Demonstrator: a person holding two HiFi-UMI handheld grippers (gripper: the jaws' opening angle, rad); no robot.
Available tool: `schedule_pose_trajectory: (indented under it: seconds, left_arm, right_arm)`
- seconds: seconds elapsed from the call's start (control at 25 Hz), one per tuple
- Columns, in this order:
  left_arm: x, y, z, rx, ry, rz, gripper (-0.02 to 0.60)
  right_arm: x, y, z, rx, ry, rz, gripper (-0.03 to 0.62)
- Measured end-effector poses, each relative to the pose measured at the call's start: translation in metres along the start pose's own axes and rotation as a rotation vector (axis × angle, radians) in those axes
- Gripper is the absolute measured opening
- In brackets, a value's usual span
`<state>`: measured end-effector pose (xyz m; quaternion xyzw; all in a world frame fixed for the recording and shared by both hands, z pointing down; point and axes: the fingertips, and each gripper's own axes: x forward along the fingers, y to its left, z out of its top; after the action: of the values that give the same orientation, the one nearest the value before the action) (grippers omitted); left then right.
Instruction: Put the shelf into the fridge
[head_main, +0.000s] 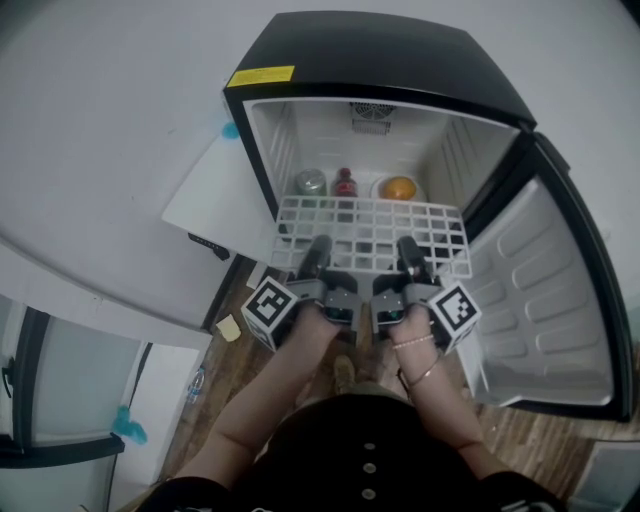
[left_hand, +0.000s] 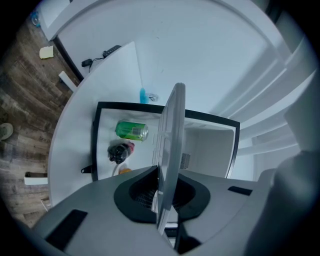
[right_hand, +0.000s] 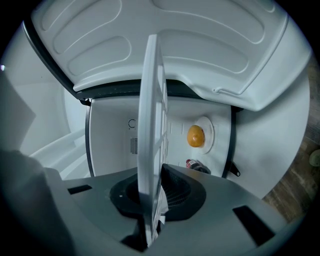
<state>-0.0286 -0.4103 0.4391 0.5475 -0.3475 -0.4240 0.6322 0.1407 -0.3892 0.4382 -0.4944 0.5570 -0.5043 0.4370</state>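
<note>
fridge: small black box, white cavity facing the person, mouth wide open to take the rack.
door: swung right out to the right side, off the entry path (nothing in the way of a slide-in).
shelf: white wire grid, held flat and level at the fridge mouth. Far edge just inside the opening, near edge out toward the person. Squared between the side walls, likely so both side edges meet the wall ribs together.
left tongs: closed on the left part of the shelf's near edge. Grid pinched edge-on between the pads, gap no wider than the grid itself.
right tongs: same grip on the right part of the near edge, grid clamped between the pads, pointing level into the cavity.
grip layout: one clamp each side of centre, probably to stop the rack tipping or yawing on the push.
plate: at the back of the cavity, right of centre, orange on it, lower than the shelf plane.
can: green, lying at the back left, under the shelf level.
bottle: dark, red cap, between can and plate, also low enough to clear.
stage: judged partway through insertion, shelf not seated yet.
next move: straight level push; skew could jam an edge against a wall.
</note>
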Motion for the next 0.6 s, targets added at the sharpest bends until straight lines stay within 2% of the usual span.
schedule_pose_trajectory:
  seconds: [0.6]
  left_arm:
    - [0.002,-0.0001,0.0008,0.002,-0.005,0.001,0.031]
  right_arm:
    - [0.0035,-0.0011,0.0008,0.01,-0.001,0.001,0.032]
